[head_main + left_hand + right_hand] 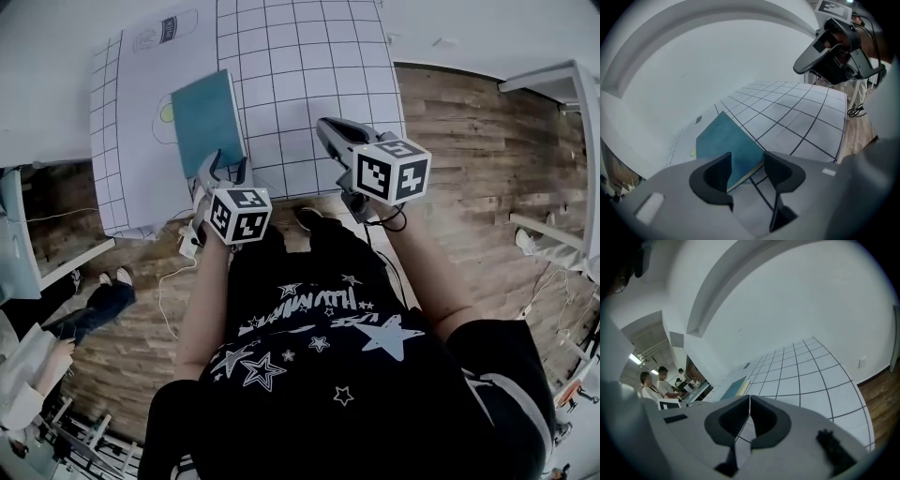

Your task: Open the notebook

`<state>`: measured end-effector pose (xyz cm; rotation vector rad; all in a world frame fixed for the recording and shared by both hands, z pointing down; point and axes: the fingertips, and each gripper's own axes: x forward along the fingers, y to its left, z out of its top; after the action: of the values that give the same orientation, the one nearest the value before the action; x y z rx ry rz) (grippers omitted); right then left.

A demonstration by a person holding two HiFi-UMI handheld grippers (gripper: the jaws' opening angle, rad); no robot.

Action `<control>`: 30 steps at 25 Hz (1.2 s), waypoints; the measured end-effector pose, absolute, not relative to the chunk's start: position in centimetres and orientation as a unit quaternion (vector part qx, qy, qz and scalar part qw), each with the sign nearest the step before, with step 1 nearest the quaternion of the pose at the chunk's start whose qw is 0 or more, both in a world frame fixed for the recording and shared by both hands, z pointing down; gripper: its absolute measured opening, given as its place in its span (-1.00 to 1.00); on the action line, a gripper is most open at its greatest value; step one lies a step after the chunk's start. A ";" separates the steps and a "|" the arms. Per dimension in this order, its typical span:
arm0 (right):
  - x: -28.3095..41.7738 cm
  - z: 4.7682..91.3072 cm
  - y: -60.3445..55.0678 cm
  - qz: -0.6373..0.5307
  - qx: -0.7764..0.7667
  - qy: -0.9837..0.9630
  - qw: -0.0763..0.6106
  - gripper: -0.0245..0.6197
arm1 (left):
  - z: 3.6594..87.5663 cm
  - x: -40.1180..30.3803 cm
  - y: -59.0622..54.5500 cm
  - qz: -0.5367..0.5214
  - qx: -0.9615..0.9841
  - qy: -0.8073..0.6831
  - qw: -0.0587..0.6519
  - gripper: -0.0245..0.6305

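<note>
Head view — one notebook [208, 122], closed.

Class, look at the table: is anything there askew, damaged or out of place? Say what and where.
Nothing looks damaged or spilled. The closed teal notebook lies flat, roughly square with the white gridded mat; the only oddity is that it partly covers a yellow mark on the printed white sheet beside the mat.
</note>
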<state>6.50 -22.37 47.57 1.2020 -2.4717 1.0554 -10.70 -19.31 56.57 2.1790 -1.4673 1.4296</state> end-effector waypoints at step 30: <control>7.9 46.0 -21.0 0.345 0.439 -0.825 0.089 -0.87 | 54.6 -10.7 -19.6 0.478 0.724 -0.496 0.039 -0.78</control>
<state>7.90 -20.98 45.96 1.3049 -2.4536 1.0278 -10.65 -19.61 54.58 2.2184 -1.5219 1.4649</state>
